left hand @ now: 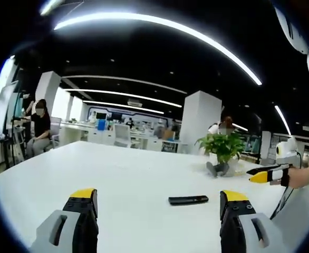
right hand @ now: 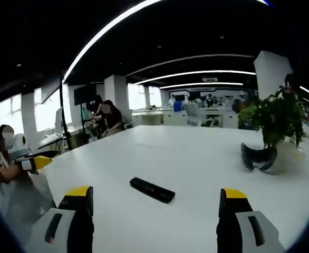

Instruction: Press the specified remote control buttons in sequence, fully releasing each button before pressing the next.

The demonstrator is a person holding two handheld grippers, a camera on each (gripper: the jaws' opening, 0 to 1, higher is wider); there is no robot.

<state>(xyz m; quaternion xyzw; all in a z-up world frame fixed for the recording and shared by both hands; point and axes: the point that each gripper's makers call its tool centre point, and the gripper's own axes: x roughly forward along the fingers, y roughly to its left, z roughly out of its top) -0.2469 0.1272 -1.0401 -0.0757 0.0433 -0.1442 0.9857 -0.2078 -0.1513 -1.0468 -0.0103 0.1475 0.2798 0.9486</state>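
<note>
- Left claw (left hand: pixel 158 203): jaws spread wide, nothing between, above white table (left hand: pixel 117 174).
- Remote (left hand: pixel 188 200): flat on table, just ahead of left claw, nearer its right jaw.
- Right claw (right hand: pixel 155 200): jaws spread, empty; remote (right hand: pixel 152 190) lies ahead between jaws, untouched.
- Plant (right hand: pixel 274 121) beyond right jaw, far side of the remote.
- Right claw (left hand: pixel 265 175) seen at the right of left gripper view, apart from the remote.

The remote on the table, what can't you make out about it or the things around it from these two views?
- Remote control: its buttons are too small and dark to tell apart in either gripper view.
- Right gripper, left gripper view: seen side-on at the frame's edge, so its jaw gap is unclear there.
- Dark object beside the potted plant, right gripper view: blurred and partly behind the pot, so I can't identify it.
</note>
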